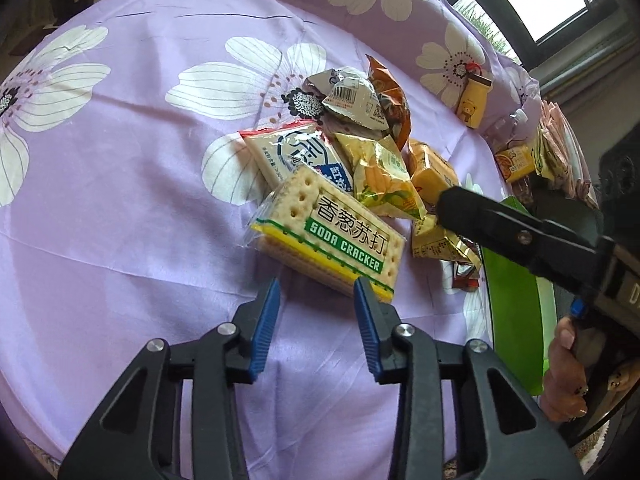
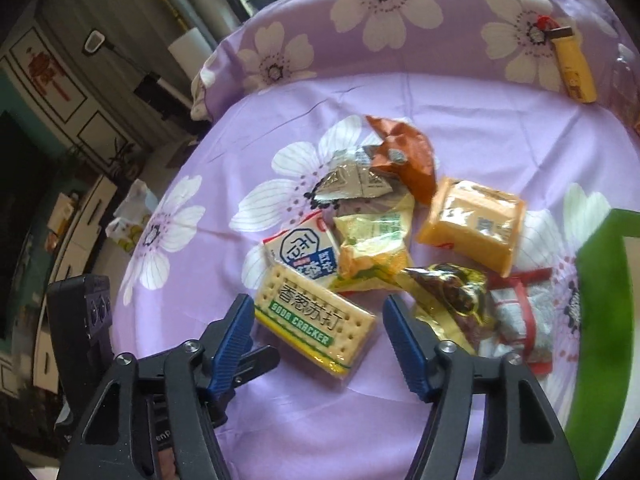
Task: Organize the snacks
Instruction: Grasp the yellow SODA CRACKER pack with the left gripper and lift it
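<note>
A soda cracker packet lies on a surface covered by a purple cloth with white flowers, at the near end of a loose heap of snacks. Taking that packet as the landmark: a white packet with blue print lies just beyond it and partly under its far edge. A yellow-green crinkled bag touches its far right corner. Beyond that bag sit a silver pouch with a barcode and an orange-brown bag. To the right of the cracker packet are an orange wrapped block, a gold foil packet and a red-and-white wrapped packet. Farther right stands a green-walled container. Well beyond the heap, a small yellow bottle-shaped item with a bear lies on the cloth.

The left tool hangs just above the cracker packet's near edge. Its blue pads stand a narrow gap apart with nothing between them but cloth. The right tool is partly open, its jaws either side of the same packet's near right end, not pressing on it. In the left wrist view, the right tool reaches in from the right, a hand behind it.
</note>
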{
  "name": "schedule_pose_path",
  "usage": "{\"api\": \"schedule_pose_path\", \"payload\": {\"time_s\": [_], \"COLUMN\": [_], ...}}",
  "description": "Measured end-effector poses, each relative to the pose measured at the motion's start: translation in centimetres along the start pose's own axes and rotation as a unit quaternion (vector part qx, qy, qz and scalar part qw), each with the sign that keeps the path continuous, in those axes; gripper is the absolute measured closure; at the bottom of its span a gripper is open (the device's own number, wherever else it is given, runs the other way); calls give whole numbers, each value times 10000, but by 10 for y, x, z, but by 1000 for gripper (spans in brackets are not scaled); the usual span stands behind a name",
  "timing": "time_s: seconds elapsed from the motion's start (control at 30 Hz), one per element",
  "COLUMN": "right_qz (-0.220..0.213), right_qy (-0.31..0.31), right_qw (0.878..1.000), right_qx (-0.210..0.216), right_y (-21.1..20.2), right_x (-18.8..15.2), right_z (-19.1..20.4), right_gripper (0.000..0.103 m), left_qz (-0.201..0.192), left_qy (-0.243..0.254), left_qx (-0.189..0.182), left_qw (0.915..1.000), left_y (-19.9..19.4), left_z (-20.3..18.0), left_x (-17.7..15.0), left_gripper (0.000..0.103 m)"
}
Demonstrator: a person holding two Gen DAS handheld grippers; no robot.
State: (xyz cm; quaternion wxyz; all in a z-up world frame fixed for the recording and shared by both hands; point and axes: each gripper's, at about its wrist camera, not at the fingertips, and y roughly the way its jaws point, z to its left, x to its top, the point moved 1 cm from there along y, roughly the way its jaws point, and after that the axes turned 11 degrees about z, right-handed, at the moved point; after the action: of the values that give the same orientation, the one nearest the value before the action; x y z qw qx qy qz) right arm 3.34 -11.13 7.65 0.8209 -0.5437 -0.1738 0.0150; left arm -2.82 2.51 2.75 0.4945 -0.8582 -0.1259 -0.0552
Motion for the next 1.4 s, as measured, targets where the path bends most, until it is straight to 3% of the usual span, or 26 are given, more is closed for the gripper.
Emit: {"api": "schedule_pose_path", "payload": {"time_s": [0.13,0.33,0.73,0.93,1.07,1.4], "right_qz": [479,829,817,538,181,-960], "right_qy": [-210,-61,144,556,636,801], "right_qw": [9986,9965,9964,9962,9972,9921], "right_qx": [88,20,156,402,360,64], "right_y": [31,56,56,50,28,-41], "right_x": [15,26,-9,-21,-32,-77], "right_z": [8,-2,-4,-15,-13,-10], "right_gripper": [40,40,40,44,44,44], "left_qz": [-21,-101,-46,-175,-370,-948], "left_qy": [-30,-214,192,545,820,1757], "left_qx": [-108,-249,16,286,202,89], "left_qw": [9999,9994,9998,9980,9957,9798], "left_y": [1,5,11,12,2,-20], "left_z": [1,7,-3,-14,-24,-80], "left_x": [2,3,4,-1,-5,-36], "left_gripper": [69,75,78,76,75,77]}}
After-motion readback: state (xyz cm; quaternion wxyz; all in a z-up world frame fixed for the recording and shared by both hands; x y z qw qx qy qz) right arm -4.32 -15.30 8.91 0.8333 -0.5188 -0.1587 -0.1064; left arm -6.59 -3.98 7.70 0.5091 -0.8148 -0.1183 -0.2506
